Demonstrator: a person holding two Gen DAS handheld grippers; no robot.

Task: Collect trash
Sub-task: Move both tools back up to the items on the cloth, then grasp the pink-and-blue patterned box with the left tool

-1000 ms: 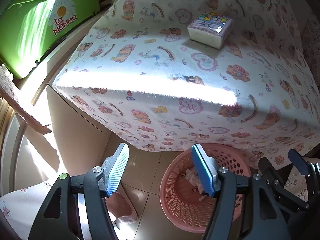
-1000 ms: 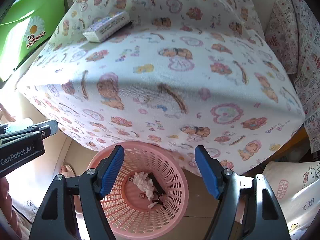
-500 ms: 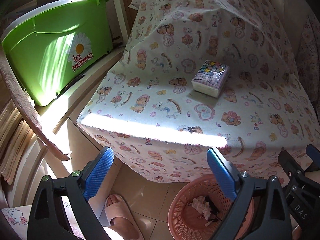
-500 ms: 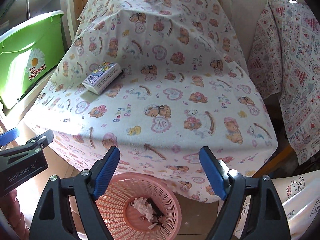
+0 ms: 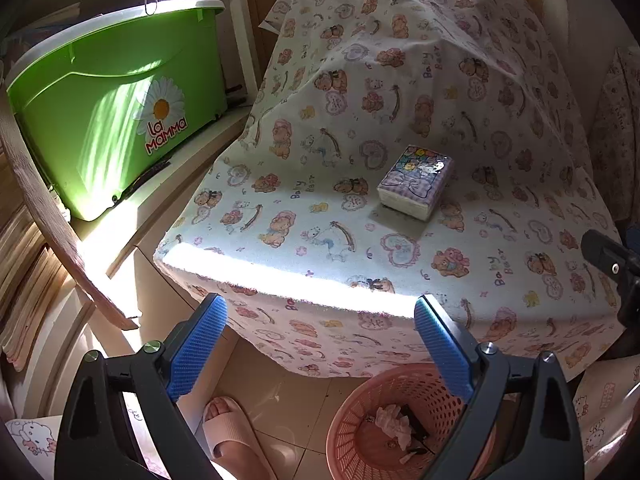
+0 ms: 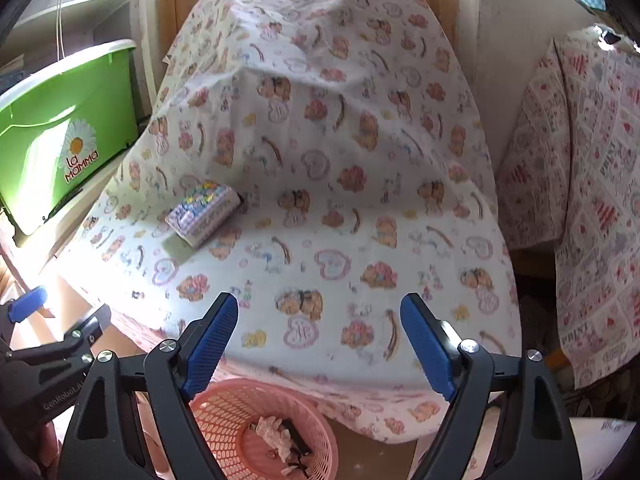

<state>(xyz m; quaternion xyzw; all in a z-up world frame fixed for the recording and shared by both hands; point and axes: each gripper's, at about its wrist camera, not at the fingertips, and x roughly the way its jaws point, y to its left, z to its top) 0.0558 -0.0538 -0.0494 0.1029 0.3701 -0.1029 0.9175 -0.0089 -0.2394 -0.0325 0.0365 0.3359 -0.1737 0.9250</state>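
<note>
Trash: crumpled white tissue (image 5: 390, 424) and dark scraps lie in the pink perforated plastic basket (image 5: 360, 392) on the tiled floor, below the surface edge.
Surface: covered with bear-print cloth (image 6: 328, 216); a patterned tissue pack (image 5: 416, 180) rests on it.
Left claw (image 5: 320, 344): spread wide, empty.
Right claw (image 6: 320, 340): spread wide, empty.
Side: green plastic bin (image 5: 116, 120), left.

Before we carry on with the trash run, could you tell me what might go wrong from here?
The tissue pack is the only item on the cloth-covered table; it looks unopened and could be binned by mistake. The pink basket sits partly under the cloth overhang, so a drop may miss it.
</note>
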